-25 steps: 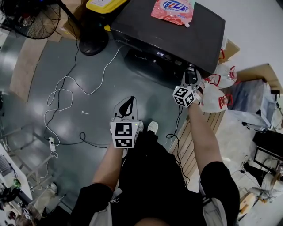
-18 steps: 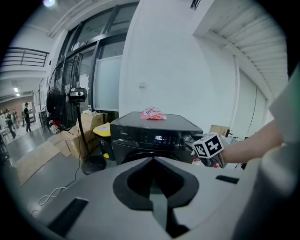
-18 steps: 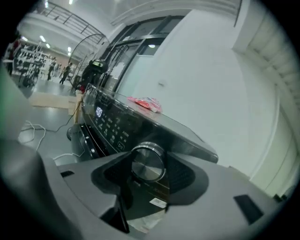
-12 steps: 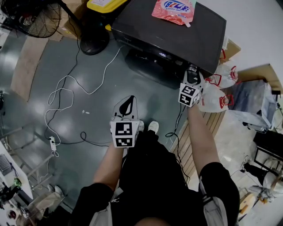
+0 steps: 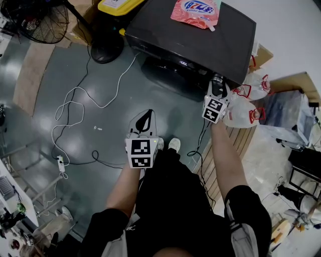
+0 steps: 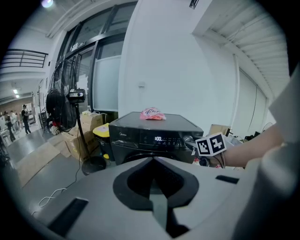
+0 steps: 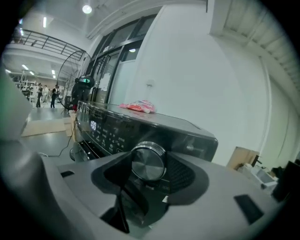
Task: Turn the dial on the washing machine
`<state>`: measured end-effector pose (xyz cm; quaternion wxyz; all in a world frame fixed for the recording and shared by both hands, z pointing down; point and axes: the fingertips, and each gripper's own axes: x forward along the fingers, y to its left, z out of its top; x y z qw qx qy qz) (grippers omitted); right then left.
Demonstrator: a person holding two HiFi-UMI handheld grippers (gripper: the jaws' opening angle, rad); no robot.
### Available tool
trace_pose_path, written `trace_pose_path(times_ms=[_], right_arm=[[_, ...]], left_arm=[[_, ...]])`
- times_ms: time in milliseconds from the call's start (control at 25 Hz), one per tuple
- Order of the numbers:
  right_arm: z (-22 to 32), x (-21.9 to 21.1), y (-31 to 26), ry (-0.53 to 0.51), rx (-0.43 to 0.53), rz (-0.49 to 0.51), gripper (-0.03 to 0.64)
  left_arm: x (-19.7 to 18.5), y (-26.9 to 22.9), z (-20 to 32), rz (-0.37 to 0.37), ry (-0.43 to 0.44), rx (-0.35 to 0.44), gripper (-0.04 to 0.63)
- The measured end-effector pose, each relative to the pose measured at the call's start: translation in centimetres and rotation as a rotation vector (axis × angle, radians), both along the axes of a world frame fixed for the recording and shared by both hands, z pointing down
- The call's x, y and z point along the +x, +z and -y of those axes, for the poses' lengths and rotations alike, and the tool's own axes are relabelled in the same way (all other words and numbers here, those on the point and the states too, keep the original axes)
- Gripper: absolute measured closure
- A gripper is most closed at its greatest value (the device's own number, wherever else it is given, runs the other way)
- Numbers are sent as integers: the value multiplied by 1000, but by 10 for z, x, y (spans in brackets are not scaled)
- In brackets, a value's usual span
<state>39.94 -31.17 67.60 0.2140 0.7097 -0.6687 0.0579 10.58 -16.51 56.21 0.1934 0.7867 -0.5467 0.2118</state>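
Looks like the grab step: right gripper [image 5: 216, 89] has its jaws wide around the dial [image 7: 147, 161] at the right end of the washing machine [image 5: 200, 45] panel, so next it needs a squeeze and twist, while the left gripper [image 6: 152, 161] is closed and empty.

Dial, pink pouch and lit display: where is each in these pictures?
dial [image 7: 148, 161], right gripper view, its brushed metal face.
pink pouch [image 5: 195, 11], head view, middle of the pouch.
lit display [image 6: 158, 138], left gripper view, the glowing digits.

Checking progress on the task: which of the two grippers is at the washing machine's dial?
The right gripper: the dial sits between its open jaws. The left gripper hangs back over the floor, jaws shut, empty.
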Motion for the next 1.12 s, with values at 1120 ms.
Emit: trace_pose_path(times_ms=[1120], right_arm=[[-44,-19,-84,-13,85,526,615]], left_arm=[[35,-56,23,-14,87,95,586]])
